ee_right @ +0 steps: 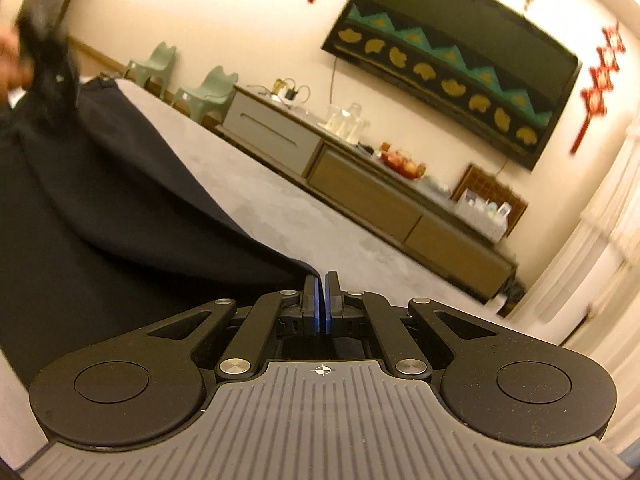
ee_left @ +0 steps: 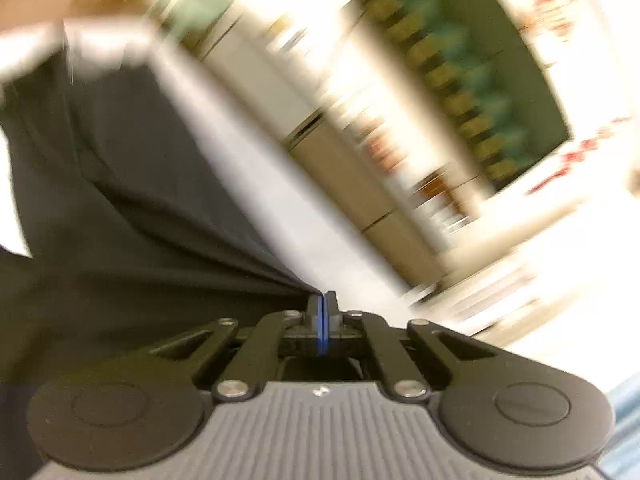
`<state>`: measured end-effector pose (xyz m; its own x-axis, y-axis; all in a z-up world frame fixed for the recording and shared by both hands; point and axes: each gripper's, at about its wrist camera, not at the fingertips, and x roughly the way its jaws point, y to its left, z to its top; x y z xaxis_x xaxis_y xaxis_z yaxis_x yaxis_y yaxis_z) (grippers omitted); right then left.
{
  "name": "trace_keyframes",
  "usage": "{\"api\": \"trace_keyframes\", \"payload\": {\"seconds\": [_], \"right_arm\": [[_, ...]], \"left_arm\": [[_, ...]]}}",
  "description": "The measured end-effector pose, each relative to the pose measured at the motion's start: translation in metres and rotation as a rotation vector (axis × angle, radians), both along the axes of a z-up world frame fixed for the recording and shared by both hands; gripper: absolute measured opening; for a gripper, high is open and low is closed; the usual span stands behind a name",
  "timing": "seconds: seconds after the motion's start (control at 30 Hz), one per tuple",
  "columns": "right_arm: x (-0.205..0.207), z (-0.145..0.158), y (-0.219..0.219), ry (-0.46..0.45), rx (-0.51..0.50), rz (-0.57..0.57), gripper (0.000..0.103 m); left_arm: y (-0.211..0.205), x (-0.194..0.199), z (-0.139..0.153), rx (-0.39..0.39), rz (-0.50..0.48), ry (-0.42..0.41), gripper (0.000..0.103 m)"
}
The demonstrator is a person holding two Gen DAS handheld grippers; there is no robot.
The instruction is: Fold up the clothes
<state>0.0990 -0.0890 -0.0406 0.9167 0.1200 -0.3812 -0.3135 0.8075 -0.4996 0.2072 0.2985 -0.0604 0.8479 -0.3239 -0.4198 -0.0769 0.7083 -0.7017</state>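
Note:
A black garment (ee_left: 120,200) hangs stretched between my two grippers over a grey bed surface (ee_right: 280,208). My left gripper (ee_left: 322,298) is shut on an edge of the garment, which fans out to the left; this view is motion-blurred. My right gripper (ee_right: 321,280) is shut on another edge of the black garment (ee_right: 100,220), which runs back to the far left. There the left gripper (ee_right: 48,64) shows dark and blurred, with a hand behind it.
A long low cabinet (ee_right: 360,192) with glasses, fruit and boxes stands along the far wall under a wall-mounted TV (ee_right: 452,60). Two pale green chairs (ee_right: 208,92) stand beyond the bed. White curtains (ee_right: 600,260) hang at the right.

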Motion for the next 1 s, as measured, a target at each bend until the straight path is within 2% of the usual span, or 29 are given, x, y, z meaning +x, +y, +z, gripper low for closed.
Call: {"api": "trace_keyframes", "payload": {"seconds": [0.03,0.1,0.17,0.2,0.27,0.3,0.33,0.47,0.5,0.53,0.63,0.73,0.8,0.83,0.9,1.0], "right_arm": [[-0.011,-0.004,0.0,0.007,-0.034,0.049,0.0],[-0.025,-0.018,-0.002,0.071,-0.073,0.091,0.0],[-0.032,-0.036,-0.001,0.171,-0.107,0.09,0.006],[-0.035,-0.045,0.001,0.209,-0.123,0.077,0.01],[-0.041,-0.049,-0.003,0.283,-0.063,0.053,0.02],[-0.043,-0.046,-0.008,0.309,-0.006,0.03,0.034],[-0.045,-0.041,-0.016,0.329,0.067,-0.002,0.043],[-0.051,-0.026,-0.069,0.426,0.439,-0.161,0.05],[-0.052,-0.024,-0.085,0.441,0.54,-0.207,0.052],[-0.053,-0.023,-0.104,0.45,0.649,-0.255,0.053],[-0.06,-0.034,-0.157,0.461,0.951,-0.41,0.055],[-0.063,-0.053,-0.195,0.467,1.166,-0.532,0.057],[-0.055,-0.062,-0.206,0.48,1.263,-0.545,0.057],[-0.052,-0.066,-0.206,0.485,1.285,-0.542,0.057],[-0.045,-0.072,-0.203,0.493,1.293,-0.553,0.057],[-0.038,-0.076,-0.198,0.492,1.254,-0.622,0.053]], "left_arm": [[0.003,-0.033,0.012,0.017,0.009,-0.07,0.0],[0.009,-0.07,-0.019,-0.005,0.022,0.012,0.0],[0.016,-0.078,-0.056,-0.059,0.062,0.167,0.0],[0.017,-0.078,-0.058,-0.047,0.063,0.174,0.001],[0.017,-0.077,-0.059,-0.007,0.07,0.172,0.002],[0.017,-0.077,-0.059,0.019,0.078,0.167,0.005],[0.017,-0.079,-0.063,0.025,0.078,0.184,0.012],[0.026,-0.084,-0.074,0.011,0.096,0.245,0.027],[0.027,-0.083,-0.074,0.001,0.103,0.25,0.041],[0.025,-0.081,-0.071,0.003,0.097,0.239,0.049],[0.019,-0.076,-0.066,0.013,0.062,0.209,0.055],[0.007,-0.067,-0.063,0.043,0.033,0.199,0.056],[-0.003,-0.06,-0.062,0.071,0.018,0.198,0.051],[-0.004,-0.063,-0.064,0.085,0.01,0.197,0.035],[-0.01,-0.058,-0.064,0.119,0.0,0.203,0.019],[-0.007,-0.063,-0.066,0.124,0.016,0.216,0.016]]}}
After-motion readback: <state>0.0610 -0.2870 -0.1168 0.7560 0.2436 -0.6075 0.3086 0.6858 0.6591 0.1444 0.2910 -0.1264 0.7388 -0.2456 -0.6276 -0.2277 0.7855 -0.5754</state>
